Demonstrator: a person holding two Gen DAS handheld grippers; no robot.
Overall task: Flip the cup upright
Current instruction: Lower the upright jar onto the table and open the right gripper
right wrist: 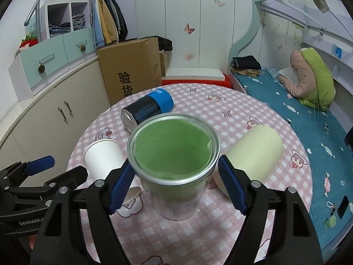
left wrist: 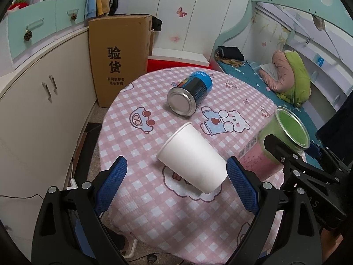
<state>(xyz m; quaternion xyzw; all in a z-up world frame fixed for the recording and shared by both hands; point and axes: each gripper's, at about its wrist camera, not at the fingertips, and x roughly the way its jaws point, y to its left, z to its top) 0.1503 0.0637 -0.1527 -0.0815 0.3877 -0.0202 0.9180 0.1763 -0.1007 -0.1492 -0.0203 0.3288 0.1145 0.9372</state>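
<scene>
A white paper cup (left wrist: 194,158) lies on its side on the pink checked tablecloth (left wrist: 141,137), its mouth toward the far left. My left gripper (left wrist: 176,185) is open, its blue pads on either side of the cup's base end and clear of it. The cup also shows in the right wrist view (right wrist: 104,158). My right gripper (right wrist: 174,181) is shut on a clear cup with a green lining (right wrist: 174,152), held upright just above the table; this cup also shows in the left wrist view (left wrist: 284,130).
A blue and black tin can (left wrist: 189,93) lies on its side at the far middle of the round table. A cream cup (right wrist: 251,154) lies on its side at the right. A cardboard box (left wrist: 119,59) and cabinets stand behind, a bed to the right.
</scene>
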